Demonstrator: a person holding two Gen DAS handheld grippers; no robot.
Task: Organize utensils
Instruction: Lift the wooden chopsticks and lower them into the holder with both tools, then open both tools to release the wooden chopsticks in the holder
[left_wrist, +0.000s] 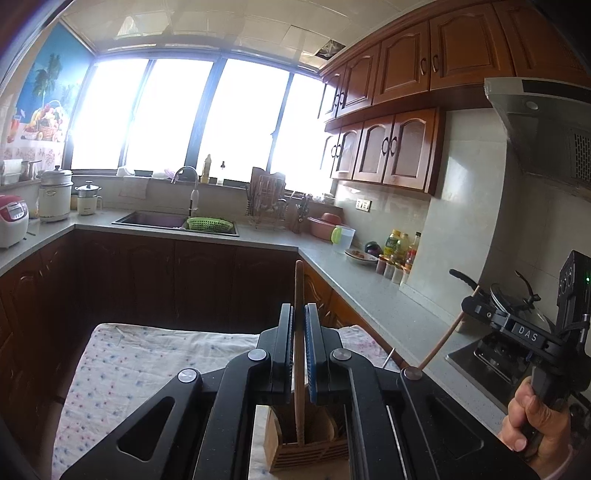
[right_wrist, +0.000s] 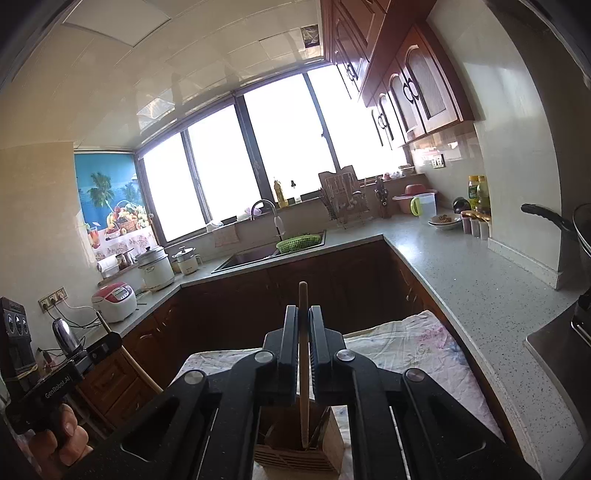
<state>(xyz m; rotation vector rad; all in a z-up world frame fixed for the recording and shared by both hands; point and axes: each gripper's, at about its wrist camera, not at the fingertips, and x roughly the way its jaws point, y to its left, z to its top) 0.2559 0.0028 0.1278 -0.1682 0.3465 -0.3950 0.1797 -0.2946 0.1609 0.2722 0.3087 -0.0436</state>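
Left gripper (left_wrist: 299, 314) and right gripper (right_wrist: 303, 317) each pinch an upright wooden chopstick (left_wrist: 298, 350), long axis 12-to-6 o'clock, lower tip over the wooden holder (left_wrist: 310, 446) directly at 6 o'clock.

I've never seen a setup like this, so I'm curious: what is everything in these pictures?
Wooden stick: two, light brown, one in each gripper, lower ends in the holder.
Utensil holder: one, wooden, slatted, on the cloth.
Cloth: one, white with small dots, on the table.
Sink: one, dark, under the window.
Basket: one, green, at the sink.
Rice cooker: one, white and red, left counter.
Dish rack: one, wire, right of the sink.
Cupboards: several, brown wood, upper right wall.
Left gripper: black, shut on a stick.
Right gripper: black, shut on a stick.
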